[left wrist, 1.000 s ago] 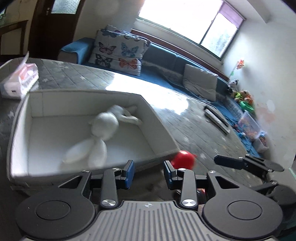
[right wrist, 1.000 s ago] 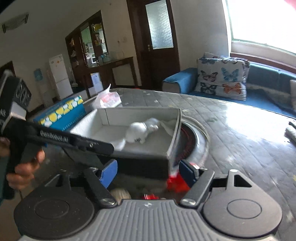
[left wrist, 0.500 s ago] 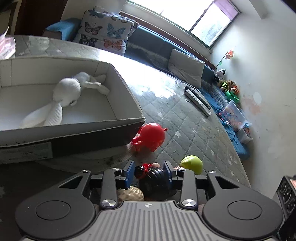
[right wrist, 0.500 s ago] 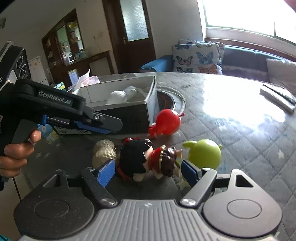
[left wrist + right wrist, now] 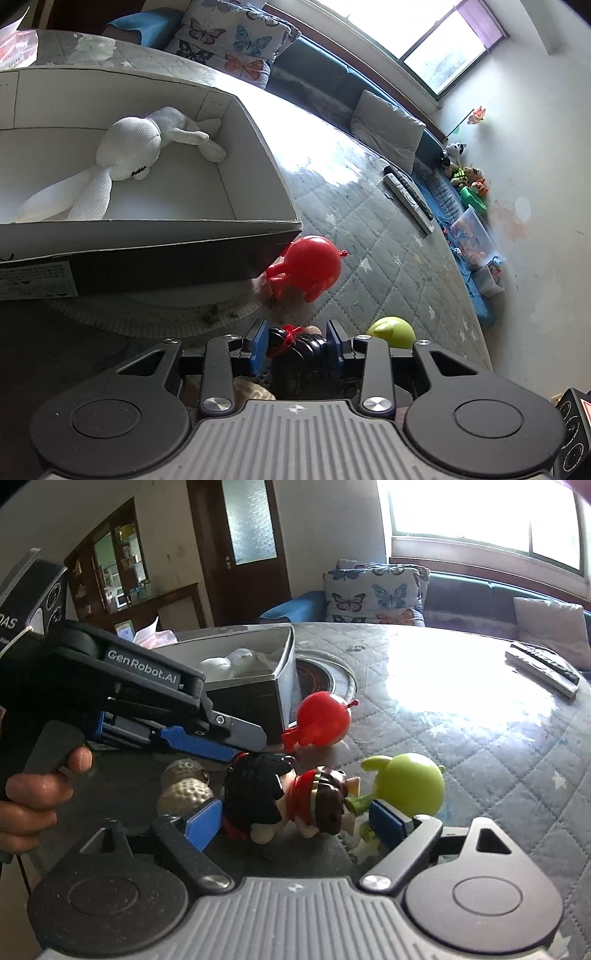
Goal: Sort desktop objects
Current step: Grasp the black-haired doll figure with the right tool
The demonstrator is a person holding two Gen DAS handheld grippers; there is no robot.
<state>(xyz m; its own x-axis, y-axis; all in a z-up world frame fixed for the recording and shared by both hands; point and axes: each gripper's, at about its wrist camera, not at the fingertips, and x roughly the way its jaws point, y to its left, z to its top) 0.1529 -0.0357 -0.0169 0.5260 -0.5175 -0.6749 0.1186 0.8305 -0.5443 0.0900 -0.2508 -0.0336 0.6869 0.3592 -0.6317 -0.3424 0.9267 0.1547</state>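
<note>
So the cardboard box (image 5: 155,240) on the desk (image 5: 388,258) has only a white plush bunny (image 5: 125,155) inside. At its 4 o'clock corner sits a red toy (image 5: 314,266), a green one (image 5: 410,782) nearby. Left tool (image 5: 295,343) straddles the black-haired doll (image 5: 255,794), can't tell if it's pinching. Right tool (image 5: 299,819) is spreading, both dolls between, not gripped.

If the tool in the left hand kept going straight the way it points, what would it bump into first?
Most likely the black-haired doll: it already sits between the left tool's blue pads, which stand partly open. Beyond it lies the red toy, though depth is hard to judge here.
</note>
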